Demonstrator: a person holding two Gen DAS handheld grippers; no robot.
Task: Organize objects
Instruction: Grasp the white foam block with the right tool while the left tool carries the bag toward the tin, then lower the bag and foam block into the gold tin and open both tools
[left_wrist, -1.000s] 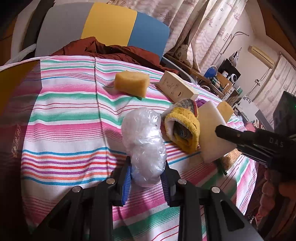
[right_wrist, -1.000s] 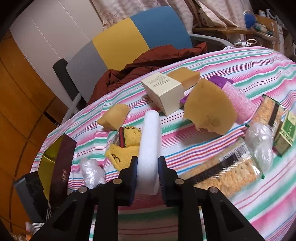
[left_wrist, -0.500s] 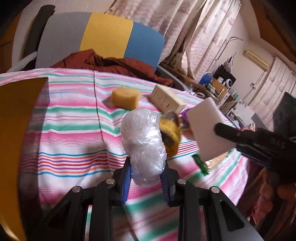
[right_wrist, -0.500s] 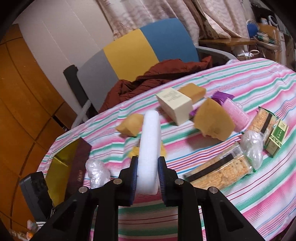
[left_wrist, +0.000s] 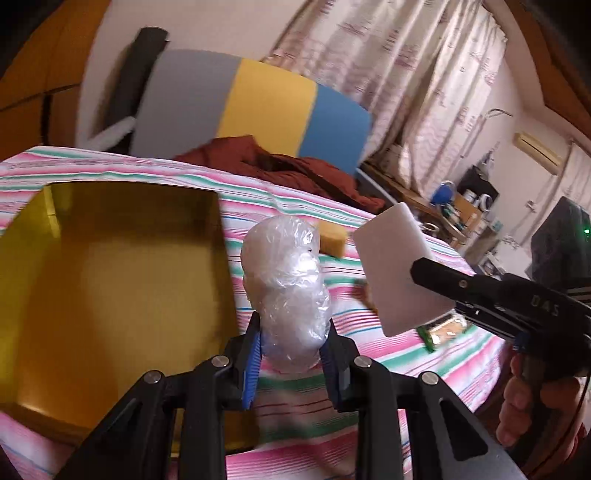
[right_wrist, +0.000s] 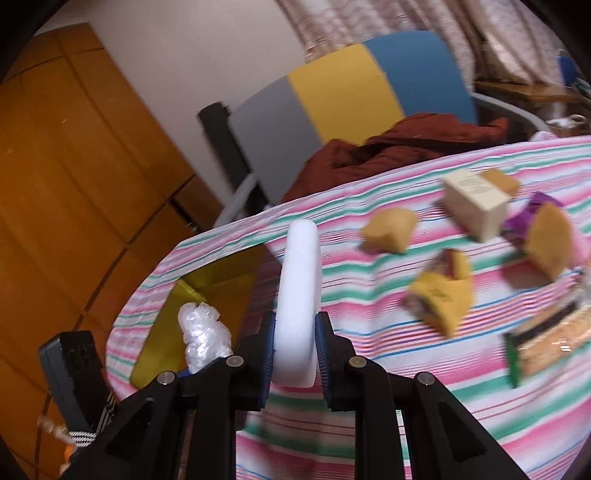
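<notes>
My left gripper (left_wrist: 290, 354) is shut on a crumpled clear plastic bag (left_wrist: 286, 284) and holds it in the air just right of an open gold box (left_wrist: 110, 280). My right gripper (right_wrist: 295, 354) is shut on a flat white foam block (right_wrist: 298, 295), also lifted; the block shows in the left wrist view (left_wrist: 400, 269) to the right of the bag. In the right wrist view the bag (right_wrist: 203, 338) sits at lower left over the gold box (right_wrist: 207, 299).
On the striped tablecloth (right_wrist: 369, 321) lie a yellow sponge (right_wrist: 388, 230), a cream carton (right_wrist: 474, 205), a yellow cloth item (right_wrist: 441, 295), a tan wedge (right_wrist: 546, 240), a purple packet (right_wrist: 524, 221) and a cracker pack (right_wrist: 546, 343). A tricolour chair (left_wrist: 251, 107) with a red garment (left_wrist: 288, 170) stands behind.
Both grippers have lifted their objects and swung left, over towards the gold box. The bag now hangs beside the box's right wall.
</notes>
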